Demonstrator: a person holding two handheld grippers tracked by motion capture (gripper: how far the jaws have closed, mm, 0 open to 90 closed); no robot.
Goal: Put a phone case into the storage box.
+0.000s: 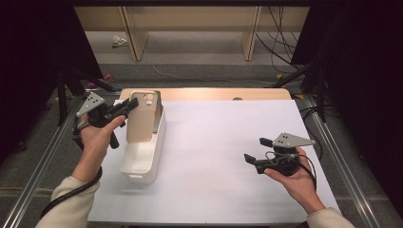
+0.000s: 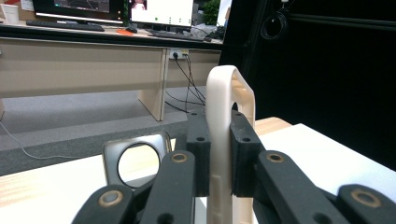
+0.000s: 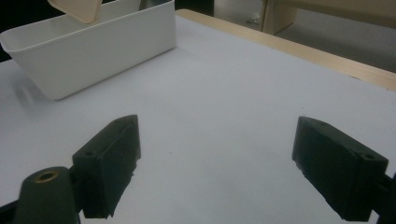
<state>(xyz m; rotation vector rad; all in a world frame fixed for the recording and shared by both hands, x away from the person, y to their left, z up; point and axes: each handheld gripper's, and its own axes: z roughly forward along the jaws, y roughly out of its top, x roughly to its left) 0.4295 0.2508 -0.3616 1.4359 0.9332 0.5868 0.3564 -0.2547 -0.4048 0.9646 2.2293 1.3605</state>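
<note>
Beige phone case [image 1: 141, 118] is clamped edge-on in the left gripper [image 1: 129, 105], upright, lower end down inside the white bin [image 1: 142, 164] w/ the rest sticking up above the rim. In the left gripper view the case [image 2: 224, 140] sits tight between both pads, camera cutout end on top. A second, grey case [image 1: 157, 110] leans at the bin's far end, just behind the beige one. Bin sits near the left edge of the white mat [image 1: 223, 156], long axis running front to back.

Right gripper [image 1: 259, 151] hovers low over the mat near the right front corner, jaws wide apart, nothing between them; its own view has the bin [image 3: 88, 44] well off.

Step, by the look: case is either being lifted out of the bin or lowered in — can't tell which from one frame. Next move needs a straight vertical path so the lower end clears the rim & doesn't knock the grey case. Grip on the thin edge could let it swing.
</note>
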